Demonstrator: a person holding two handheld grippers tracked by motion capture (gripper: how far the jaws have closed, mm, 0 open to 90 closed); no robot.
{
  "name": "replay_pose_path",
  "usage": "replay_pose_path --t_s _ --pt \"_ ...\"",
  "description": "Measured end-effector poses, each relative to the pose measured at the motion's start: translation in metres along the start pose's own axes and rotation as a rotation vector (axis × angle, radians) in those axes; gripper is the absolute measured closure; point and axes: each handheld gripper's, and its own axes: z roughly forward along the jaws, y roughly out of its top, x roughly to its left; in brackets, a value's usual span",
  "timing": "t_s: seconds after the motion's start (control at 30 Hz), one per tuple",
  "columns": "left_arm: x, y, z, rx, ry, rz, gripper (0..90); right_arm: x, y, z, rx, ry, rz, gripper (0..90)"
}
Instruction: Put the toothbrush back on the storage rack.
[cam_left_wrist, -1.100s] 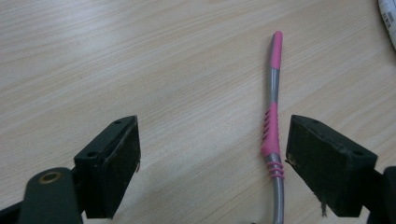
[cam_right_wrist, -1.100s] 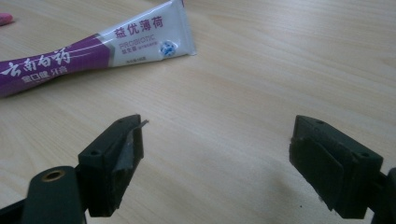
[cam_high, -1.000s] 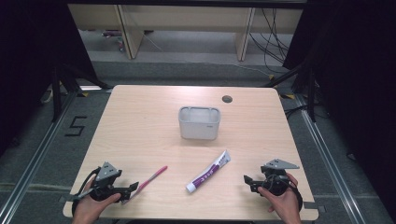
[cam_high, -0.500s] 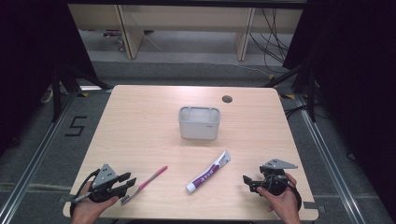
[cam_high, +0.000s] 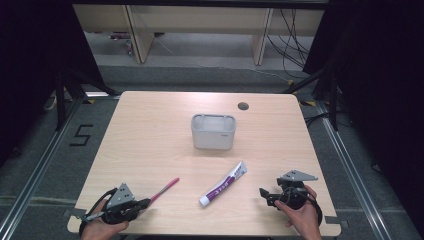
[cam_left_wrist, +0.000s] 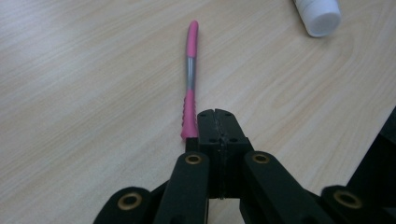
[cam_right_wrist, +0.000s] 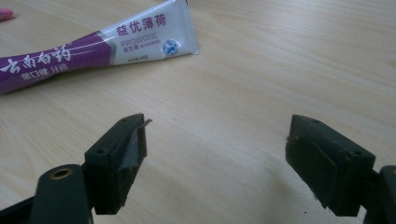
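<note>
Lab or test-cell setting, not domestic. Light wood desk (cam_high: 150, 145) with cable grommet hole (cam_high: 243, 106), standing alone on grey carpet. Metal rails (cam_high: 35, 170) on floor along both sides; number "5" floor marking (cam_high: 81, 135) at left. Black curtains (cam_high: 380, 75) enclosing the sides. Loose cables (cam_high: 292, 40) and pale shelving legs (cam_high: 135, 35) behind. Handheld instrumented gripper (cam_high: 274, 194) with trailing cable at near edge

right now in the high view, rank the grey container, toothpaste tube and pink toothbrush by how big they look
1. grey container
2. toothpaste tube
3. pink toothbrush, thinnest; its near end lies under the shut left gripper, so its full length is unsure
</note>
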Motion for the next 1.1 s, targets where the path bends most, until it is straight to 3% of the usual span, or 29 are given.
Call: replay_pose_path --t_s 0.13,0.23,0.33,0.47,0.5,0.6,0.73,0.8,1.1 --pt "-0.001 -0.005 0.001 0.022 -0.013 0.004 89.5 0.0 0.0 0.0 0.004 -0.003 0.0 21.8" --pt "-0.002 -0.008 0.0 0.073 0.005 0.035 89.5 0.0 0.0 0.0 0.0 0.002 0.001 22.1" --pt "-0.004 -0.009 0.001 0.082 -0.015 0.032 89.5 0.0 0.0 0.0 0.001 -0.001 0.005 22.2" --pt "-0.003 -0.009 -0.001 0.099 -0.009 0.048 89.5 0.0 0.0 0.0 0.003 0.012 0.008 22.4" --pt "-0.002 -0.01 -0.001 0.113 -0.007 0.055 89.5 -0.001 0.0 0.0 -0.003 -0.013 -0.009 22.4" --pt "-0.002 -0.013 0.0 0.121 -0.006 0.045 89.5 -0.001 0.0 -0.001 -0.004 -0.01 -0.006 22.5" --pt "0.002 -0.015 -0.001 0.128 0.015 0.036 89.4 -0.001 0.0 -0.001 -0.001 0.0 -0.001 22.5" --pt "0.007 -0.015 -0.001 0.13 0.026 0.034 89.4 0.003 0.0 0.0 0.015 0.031 0.043 22.6" --pt "0.034 -0.009 0.002 0.123 0.109 -0.001 89.4 0.0 0.0 0.001 0.004 0.019 0.014 22.7"
